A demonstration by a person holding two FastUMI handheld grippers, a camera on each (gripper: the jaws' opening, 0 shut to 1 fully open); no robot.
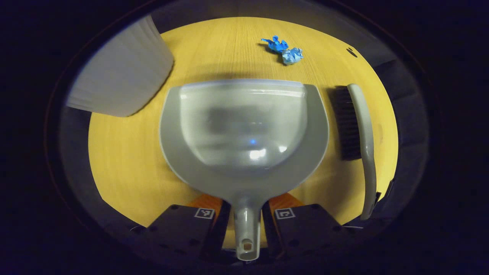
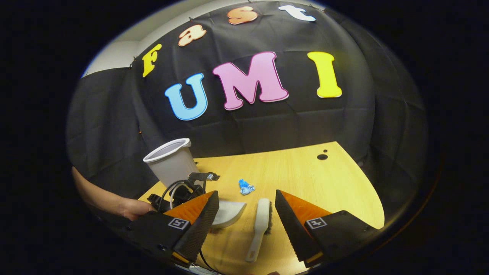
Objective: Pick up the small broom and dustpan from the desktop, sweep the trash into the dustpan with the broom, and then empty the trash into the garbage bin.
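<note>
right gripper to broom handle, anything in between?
Nothing visible. The right gripper hangs open above the table, and the broom lies between its fingers' line of sight, apart from the dustpan and blue trash.

Under my fingers the dustpan (image 1: 244, 130) looks like smooth grey plastic, glossy enough in its bowl to throw back bright spots of light, with a duller sheen along its flat rim. The desktop (image 1: 126, 152) beneath it is pale yellow wood or wood-look laminate, fine straight grain, satin rather than shiny. The small broom (image 1: 362, 145) has a smooth, matt light plastic back and a strip of dark, coarse-looking bristles. The trash (image 1: 284, 49) is crumpled blue paper, creased and matt. The garbage bin (image 2: 172, 160) looks like matt whitish plastic, its wall finely ribbed. Behind my other tool, the booth wall (image 2: 267, 126) is black cloth, matt and faintly creased.
</note>
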